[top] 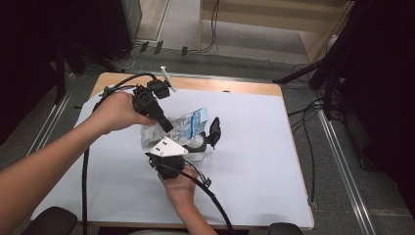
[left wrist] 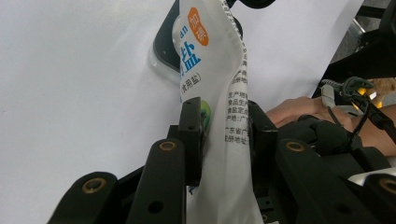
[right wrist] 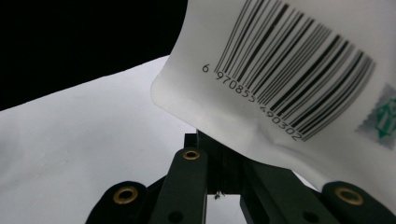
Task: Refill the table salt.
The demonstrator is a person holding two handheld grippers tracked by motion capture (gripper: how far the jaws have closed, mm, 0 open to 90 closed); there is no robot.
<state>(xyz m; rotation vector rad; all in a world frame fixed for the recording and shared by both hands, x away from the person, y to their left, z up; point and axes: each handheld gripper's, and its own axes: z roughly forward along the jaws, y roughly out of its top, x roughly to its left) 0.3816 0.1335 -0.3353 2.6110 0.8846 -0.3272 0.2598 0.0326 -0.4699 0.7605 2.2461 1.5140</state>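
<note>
A white salt bag (top: 188, 123) with blue print hangs over the middle of the table, held from both sides. My left gripper (top: 167, 128) comes down from the upper left and is shut on the bag (left wrist: 219, 70), pinching its printed face between the jaws (left wrist: 223, 116). My right gripper (top: 183, 147), under its grey plate, reaches up from the near side. In the right gripper view its jaws (right wrist: 217, 149) stand close together on the lower edge of the bag (right wrist: 289, 79), just beneath the barcode. Under the bag sits a clear container (left wrist: 161, 49) with a dark inside.
The table (top: 254, 161) carries a white sheet, with a bare wooden strip along its far edge. A black flip lid (top: 214, 131) stands upright beside the container. Cables trail from both grippers across the near side. Dark stands and floor rails surround the table.
</note>
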